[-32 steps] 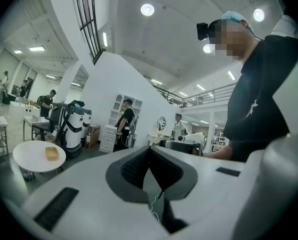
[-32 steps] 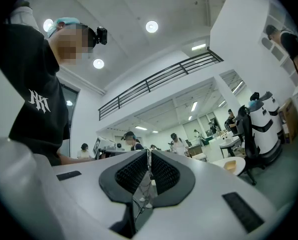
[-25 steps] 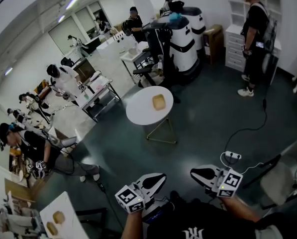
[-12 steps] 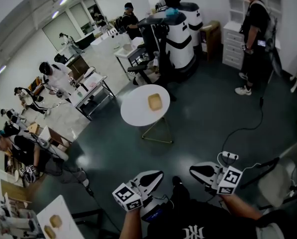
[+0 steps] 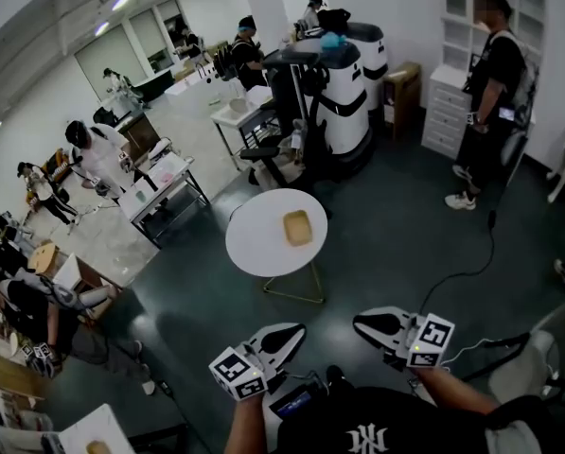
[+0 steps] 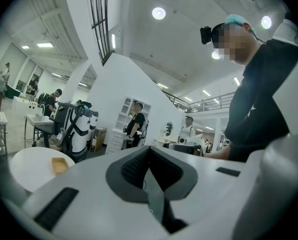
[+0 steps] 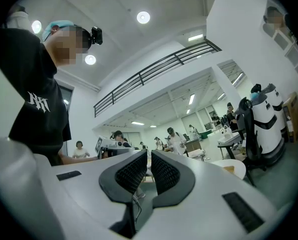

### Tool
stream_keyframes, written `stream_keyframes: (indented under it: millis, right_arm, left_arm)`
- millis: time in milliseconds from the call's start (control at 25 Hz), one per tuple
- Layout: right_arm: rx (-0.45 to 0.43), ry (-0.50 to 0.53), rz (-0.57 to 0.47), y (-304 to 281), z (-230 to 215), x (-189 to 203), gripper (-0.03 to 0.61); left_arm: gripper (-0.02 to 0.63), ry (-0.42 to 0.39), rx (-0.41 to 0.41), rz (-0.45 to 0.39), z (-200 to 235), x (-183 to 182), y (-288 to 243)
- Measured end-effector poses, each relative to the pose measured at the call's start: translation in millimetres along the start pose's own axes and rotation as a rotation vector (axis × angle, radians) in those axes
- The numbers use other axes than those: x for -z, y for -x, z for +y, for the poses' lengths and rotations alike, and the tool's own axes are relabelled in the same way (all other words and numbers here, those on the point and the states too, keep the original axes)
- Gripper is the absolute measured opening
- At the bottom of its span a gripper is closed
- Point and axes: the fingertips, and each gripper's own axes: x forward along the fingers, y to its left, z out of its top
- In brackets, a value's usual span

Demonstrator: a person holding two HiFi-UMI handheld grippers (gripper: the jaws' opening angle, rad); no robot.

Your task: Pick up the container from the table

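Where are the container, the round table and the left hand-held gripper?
container (image 5: 298,227): head view, its middle.
table (image 5: 255,250): head view, bare top.
left hand-held gripper (image 5: 297,330): head view, at its fingertips.

left gripper (image 5: 294,330) and right gripper (image 5: 361,321): white moulded shells, dark grey ribbed pads (image 7: 131,171), each carrying a cube of black-and-white square markers (image 5: 237,374). Black rectangular inlays (image 7: 241,211) on the shell flanks, thin wire (image 7: 134,205) under the right pads. Wearer: black short-sleeved T-shirt (image 5: 386,422) with white chest logo (image 5: 365,439), teal cap (image 6: 234,18), black head camera (image 6: 207,33)
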Motion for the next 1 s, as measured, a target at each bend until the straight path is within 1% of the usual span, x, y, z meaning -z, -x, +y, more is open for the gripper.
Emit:
stream_keyframes:
  millis: [120,240,480,600,760,1000]
  right_arm:
    - [0.020,0.015,0.001,-27,-25,-13,0.049]
    - [0.041,0.020,-0.008,-51,-44,-19,0.049]
    - [0.079,0.020,-0.021,-80,-88,-19,0.049]
    - [0.109,0.006,-0.025,-85,-107,-19,0.049]
    - [0.128,-0.019,-0.020,-91,-128,-20,0.049]
    - [0.098,-0.032,-0.021,-118,-176,-23,0.049]
  left_arm:
    - [0.005,-0.005,0.027,-0.007,34,-18,-6]
    - [0.005,-0.007,0.053,-0.006,63,-26,-7]
    - [0.003,0.025,0.072,-0.011,118,-23,-17]
    - [0.005,0.041,0.085,0.010,135,-20,-25]
    - [0.004,0.063,0.077,0.018,157,-23,-32]
    - [0.004,0.079,0.044,0.031,200,-25,-49]
